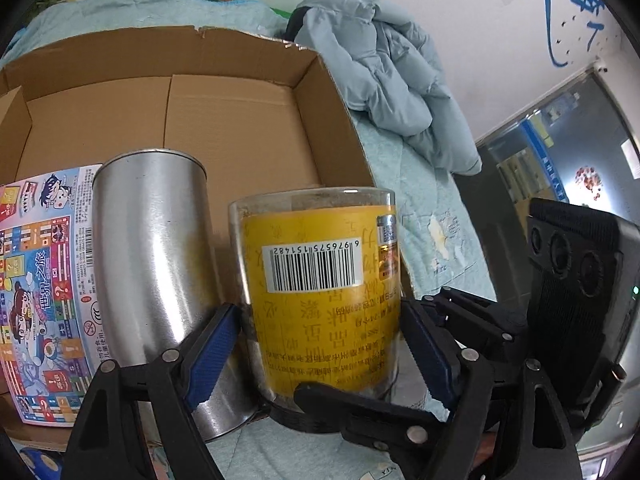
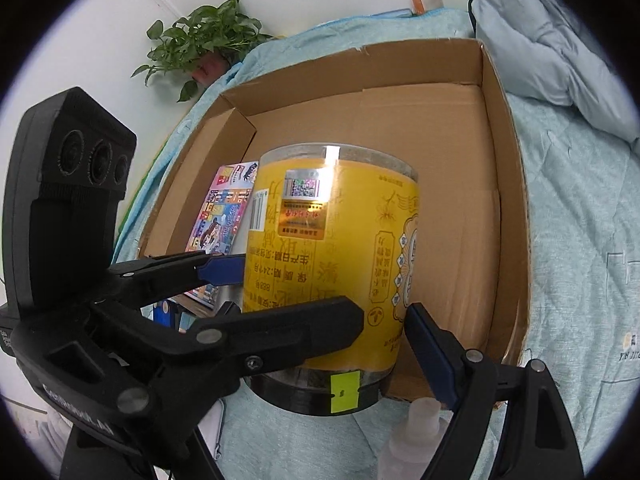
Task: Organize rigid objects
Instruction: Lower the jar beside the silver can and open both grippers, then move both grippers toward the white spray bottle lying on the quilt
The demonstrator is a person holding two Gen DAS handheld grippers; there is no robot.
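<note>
Pinching the yellow jar [image 1: 320, 280] with both claws at once: left claw [image 1: 320, 312] clamped across the label with a blue pad on each flank, right claw [image 2: 320, 316] closed on it lower down, near the black lid [image 2: 300, 396], though with only one of its own pads plainly seen touching and the other lost behind the left claw's finger. Holding the jar upright on its long axis but inverted, lid downward and print upside down, seemingly clear of the quilt [image 2: 580, 260] on the bed and right at the near side of the cardboard box [image 1: 240, 92]. Turning, for the coming move, on one relation: box ahead of and beyond the jar, open floor past the near wall, so probably calling for a carry forward over that wall and then down, not a straight drop. Neither hand nearer, with both already on the load. From the left wrist view: a steel tin [image 1: 152, 260] just beside the jar on its left, leaning, perhaps touching, and a colourful printed pack [image 1: 44, 288] past that in the box, leaving free floor ahead and to the right. From the right wrist view: tin almost wholly hidden behind the jar, yet showing what the other misses, namely a clear spray bottle [image 2: 416, 436] on the quilt just under the right finger, and the bare right half of the box floor.
</note>
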